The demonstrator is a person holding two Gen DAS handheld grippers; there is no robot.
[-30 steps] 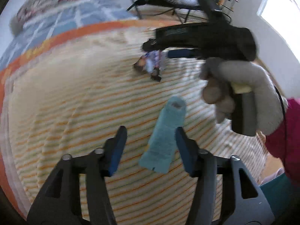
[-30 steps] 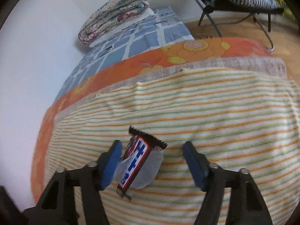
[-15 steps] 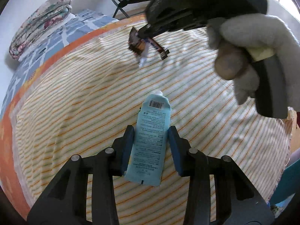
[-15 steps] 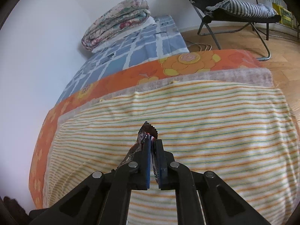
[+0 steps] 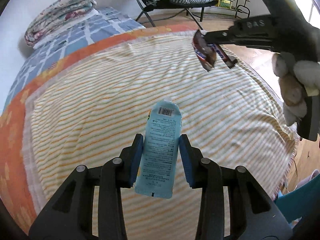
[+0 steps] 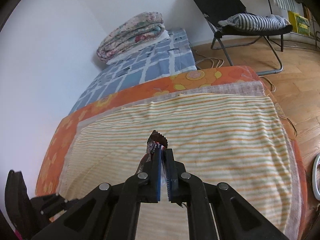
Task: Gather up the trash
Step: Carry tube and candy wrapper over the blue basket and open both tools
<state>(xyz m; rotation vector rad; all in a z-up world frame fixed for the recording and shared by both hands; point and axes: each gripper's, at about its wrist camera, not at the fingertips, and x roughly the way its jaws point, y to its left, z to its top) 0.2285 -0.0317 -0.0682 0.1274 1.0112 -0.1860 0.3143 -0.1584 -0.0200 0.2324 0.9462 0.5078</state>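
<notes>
My left gripper [image 5: 161,152] is shut on a light blue tube [image 5: 162,140] with a barcode, held above the striped blanket [image 5: 100,100]. My right gripper [image 6: 163,156] is shut on a crumpled brown, red and blue candy wrapper [image 6: 153,143], lifted off the bed. In the left wrist view the right gripper [image 5: 204,37] hangs at the upper right with the wrapper [image 5: 206,54] dangling from its tips, held by a gloved hand [image 5: 294,92].
The striped blanket [image 6: 200,130] lies over an orange flowered cover [image 6: 200,78] and a blue checked sheet [image 6: 150,64]. A folded quilt [image 6: 132,34] sits by the wall. A black folding chair [image 6: 250,20] stands on the wooden floor [image 6: 300,80].
Both grippers closed, the left on the blue tube and the right on the candy wrapper, and both lifted their items off the blanket.
</notes>
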